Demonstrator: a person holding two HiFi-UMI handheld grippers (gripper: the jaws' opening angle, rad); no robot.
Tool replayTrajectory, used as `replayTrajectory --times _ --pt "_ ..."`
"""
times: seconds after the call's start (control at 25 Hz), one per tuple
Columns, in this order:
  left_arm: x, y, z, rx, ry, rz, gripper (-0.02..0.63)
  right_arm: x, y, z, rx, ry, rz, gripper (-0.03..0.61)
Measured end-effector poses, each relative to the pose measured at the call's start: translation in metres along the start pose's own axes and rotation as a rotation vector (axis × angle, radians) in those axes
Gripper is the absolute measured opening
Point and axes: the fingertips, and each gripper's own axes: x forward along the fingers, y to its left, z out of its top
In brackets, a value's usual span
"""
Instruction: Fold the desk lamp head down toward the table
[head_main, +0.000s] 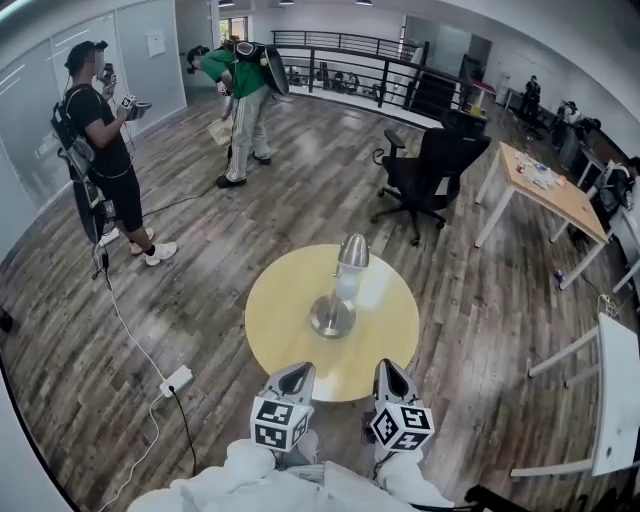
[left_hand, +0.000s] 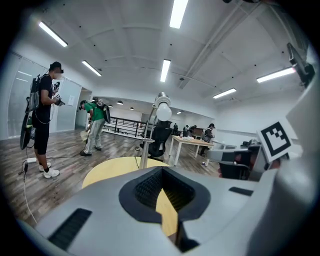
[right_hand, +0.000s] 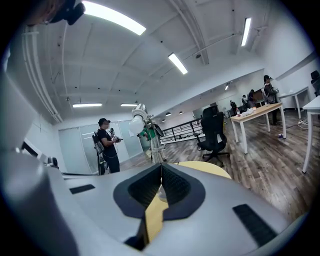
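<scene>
A silver desk lamp (head_main: 335, 300) stands upright in the middle of a round yellow table (head_main: 275, 320), with its cone head (head_main: 352, 252) raised above a white bulb. My left gripper (head_main: 296, 372) and right gripper (head_main: 389, 368) hover side by side at the table's near edge, well short of the lamp. Both are shut, with nothing between the jaws. In the left gripper view the lamp (left_hand: 160, 106) rises beyond the shut left gripper (left_hand: 161, 173). In the right gripper view the lamp (right_hand: 138, 121) stands just left of the line of the shut right gripper (right_hand: 161, 169).
A black office chair (head_main: 430, 170) stands beyond the table. A wooden desk (head_main: 545, 185) and a white table (head_main: 615, 400) are on the right. Two people (head_main: 100, 150) (head_main: 240, 100) stand at the far left. A power strip (head_main: 176, 380) and its cable lie on the floor to the left.
</scene>
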Motion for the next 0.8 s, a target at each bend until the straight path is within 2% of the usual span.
replayTrajectory --times 0.44,0.68,0.8 --pt "0.066 0.038 0.024 0.029 0.015 0.002 -0.002 0.064 -0.022 0.002 0.05 0.02 -0.009 0.014" --pt "0.078 0.042 0.026 0.004 0.006 0.023 -0.003 0.089 -0.041 -0.016 0.01 0.101 0.003 0.014" --pt "0.082 0.043 0.038 0.011 -0.002 0.027 -0.002 0.115 -0.041 -0.022 -0.036 0.131 0.052 0.014"
